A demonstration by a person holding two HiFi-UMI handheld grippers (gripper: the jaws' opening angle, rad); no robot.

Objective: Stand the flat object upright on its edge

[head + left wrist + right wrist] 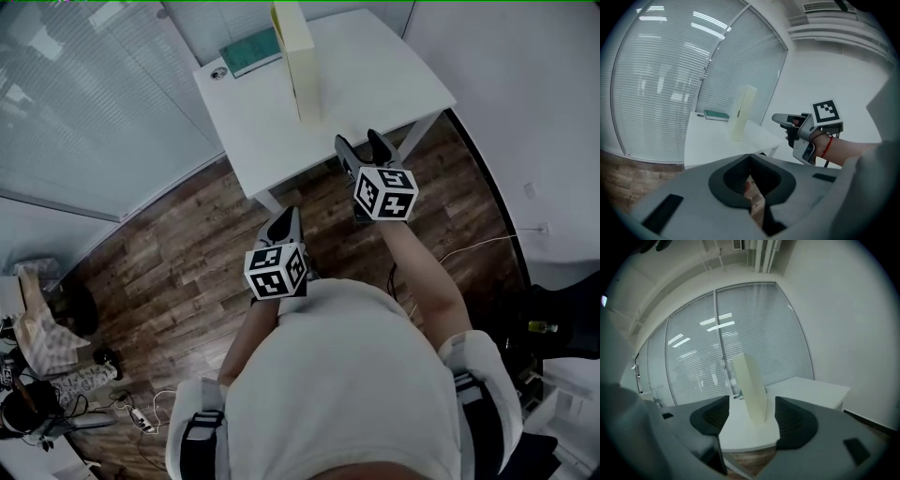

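Observation:
A flat cream box (298, 58) stands upright on its narrow edge near the middle of the white table (384, 84), with nothing touching it. My right gripper (357, 141) hovers at the table's near edge, short of the box, its jaws open and empty. In the right gripper view the box (751, 387) shows between the open jaws but well beyond them, and the right gripper (752, 401) points straight at it. My left gripper (286, 217) hangs lower over the floor, away from the table. In its own view the left gripper (750, 157) is shut on nothing.
A green book (251, 52) lies at the table's far left, with a small round object (218, 72) at the corner beside it. Glass walls with blinds (84, 103) stand left of the table. Wooden floor (178, 253) lies below, with clutter and cables at the lower left.

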